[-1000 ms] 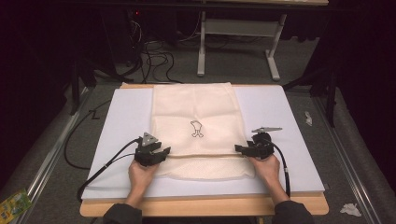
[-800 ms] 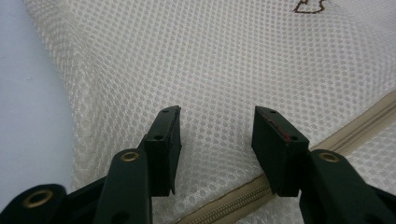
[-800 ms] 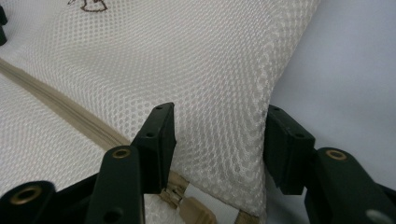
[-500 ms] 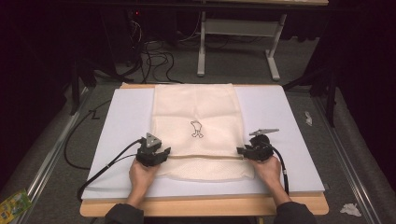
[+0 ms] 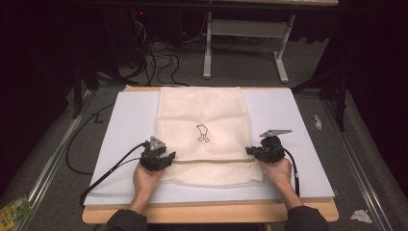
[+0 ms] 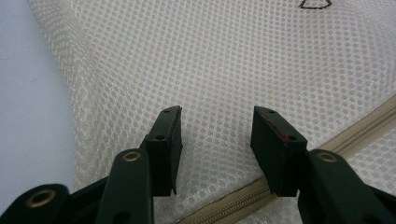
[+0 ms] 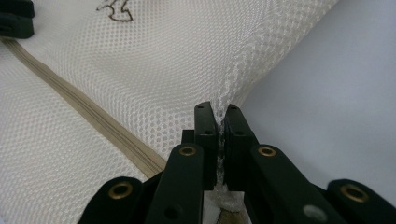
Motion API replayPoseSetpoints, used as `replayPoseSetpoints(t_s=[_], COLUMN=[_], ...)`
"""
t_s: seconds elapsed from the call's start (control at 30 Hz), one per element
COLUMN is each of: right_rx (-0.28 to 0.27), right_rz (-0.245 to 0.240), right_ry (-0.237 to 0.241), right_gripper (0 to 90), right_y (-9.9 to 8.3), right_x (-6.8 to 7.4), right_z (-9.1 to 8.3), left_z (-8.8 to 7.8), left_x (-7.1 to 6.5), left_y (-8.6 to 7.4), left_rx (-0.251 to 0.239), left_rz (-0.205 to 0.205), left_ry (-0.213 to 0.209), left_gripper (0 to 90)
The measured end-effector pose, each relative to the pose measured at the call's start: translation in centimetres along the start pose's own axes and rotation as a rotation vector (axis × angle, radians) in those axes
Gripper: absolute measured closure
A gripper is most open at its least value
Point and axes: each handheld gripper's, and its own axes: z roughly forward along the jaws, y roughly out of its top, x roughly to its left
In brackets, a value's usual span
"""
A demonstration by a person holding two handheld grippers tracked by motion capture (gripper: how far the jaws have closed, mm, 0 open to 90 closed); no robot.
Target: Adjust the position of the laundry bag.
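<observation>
white board [image 5: 125, 120], crumpled paper [image 5: 360, 216], cables [image 5: 161, 60]

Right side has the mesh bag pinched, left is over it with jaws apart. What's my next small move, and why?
Probably close the left gripper on the mesh bag. Its jaws stand open over the mesh just above the zipper, gripping nothing, while the right gripper, whose jaws have just been closing, already pinches the bag's edge. A matching hold on both sides looks needed before lifting or pulling.

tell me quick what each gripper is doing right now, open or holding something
Left gripper: open, jaws apart over the mesh bag, gripping nothing.
Right gripper: just closed, shut on the mesh bag's edge.
</observation>
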Motion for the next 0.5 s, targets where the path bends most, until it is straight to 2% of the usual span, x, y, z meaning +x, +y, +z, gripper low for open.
replayPoseSetpoints(t_s=[0.33,0.5], right_rx=[-0.018,-0.018], right_rz=[-0.019,-0.032], right_ry=[-0.001,-0.003], right_gripper=[88.0,88.0], right_y=[0.9,1.2], right_x=[0.4,0.6], right_z=[-0.8,-1.0], left_z=[-0.5,-0.6], left_x=[0.1,-0.6], left_y=[0.4,1.1], left_rx=[0.001,0.011], left_rz=[-0.016,0.026], left_ry=[-0.019,-0.016], left_gripper=[53.0,52.6])
